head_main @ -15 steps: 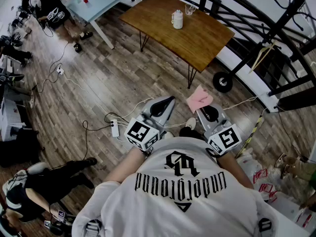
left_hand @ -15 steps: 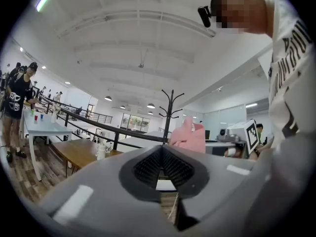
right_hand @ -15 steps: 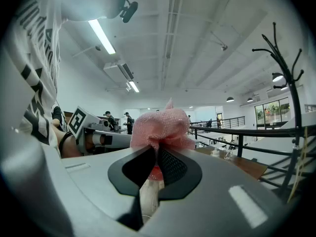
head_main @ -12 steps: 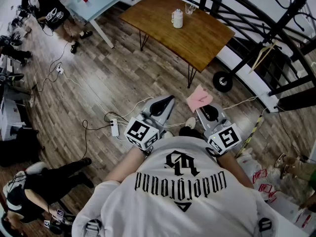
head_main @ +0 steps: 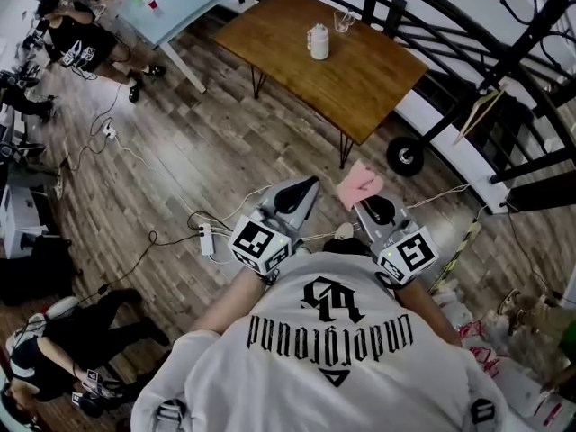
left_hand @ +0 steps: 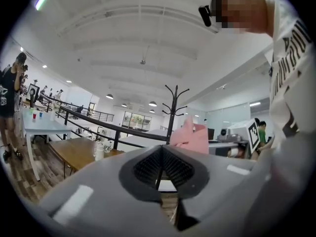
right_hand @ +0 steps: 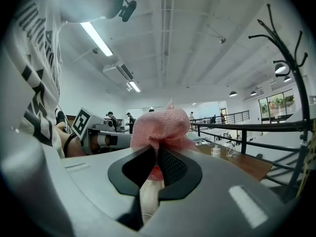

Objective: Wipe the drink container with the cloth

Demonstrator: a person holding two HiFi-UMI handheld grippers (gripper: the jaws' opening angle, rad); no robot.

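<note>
"Grey left claw [head_main: 309, 185]: what is it doing?"

"Nothing. I'm keeping it pinched shut on nothing and pointing level. I'm guessing I'm saving it for steadying the bottle [head_main: 318, 41] later."

"Where is the bottle sitting?"

"It's standing upright on the wooden table [head_main: 378, 79], well ahead of both claws. I'm not reaching it yet, so no wiping is happening."

"And the cloth [head_main: 361, 183]?"

"My right claw [head_main: 367, 200] is clamping it. I'm holding it bunched, with the pink folds sticking out past the tips, so that fabric rather than hard jaws is leading toward the bottle. I'm carrying that claw level too, just beside the left one and close to my chest."
</note>
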